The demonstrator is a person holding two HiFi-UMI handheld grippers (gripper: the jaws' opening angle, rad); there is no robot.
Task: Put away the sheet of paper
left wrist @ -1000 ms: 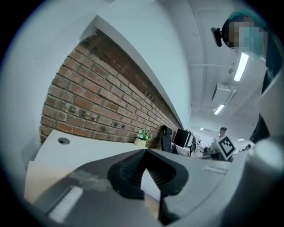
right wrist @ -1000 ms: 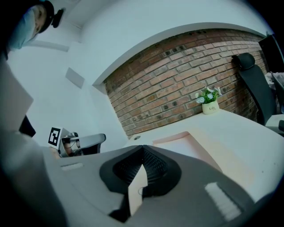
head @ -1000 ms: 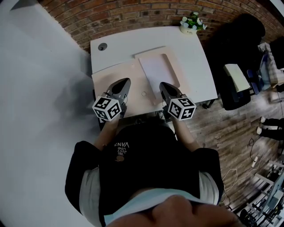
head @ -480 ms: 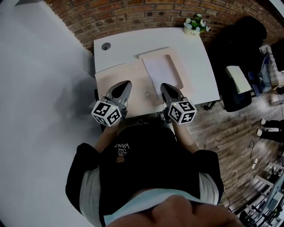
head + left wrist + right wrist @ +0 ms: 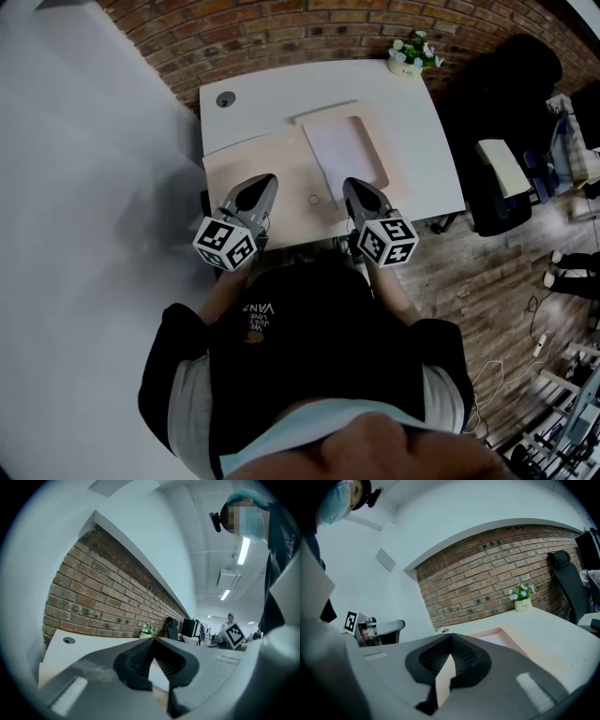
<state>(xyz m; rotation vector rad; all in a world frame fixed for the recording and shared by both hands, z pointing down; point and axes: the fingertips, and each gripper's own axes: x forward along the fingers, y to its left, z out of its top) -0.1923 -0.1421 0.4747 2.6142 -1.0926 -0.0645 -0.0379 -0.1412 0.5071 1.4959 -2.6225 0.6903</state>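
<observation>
Two grippers hover over the near edge of the desk [image 5: 417, 141], and both are empty. The left gripper [image 5: 265, 181] has its jaws pressed together with nothing between them, and the right gripper [image 5: 352, 185] is likewise clenched on nothing. Past them, at the desk's middle, the sheet of paper [image 5: 339, 148] lies flat on a pale pink mat [image 5: 281, 164], near the right gripper's tips. Farther on, a round cable hole [image 5: 225, 98] sits at the desk's far left corner. A small flower pot [image 5: 405, 54] stands at the far right corner, by the brick wall [image 5: 281, 33].
</observation>
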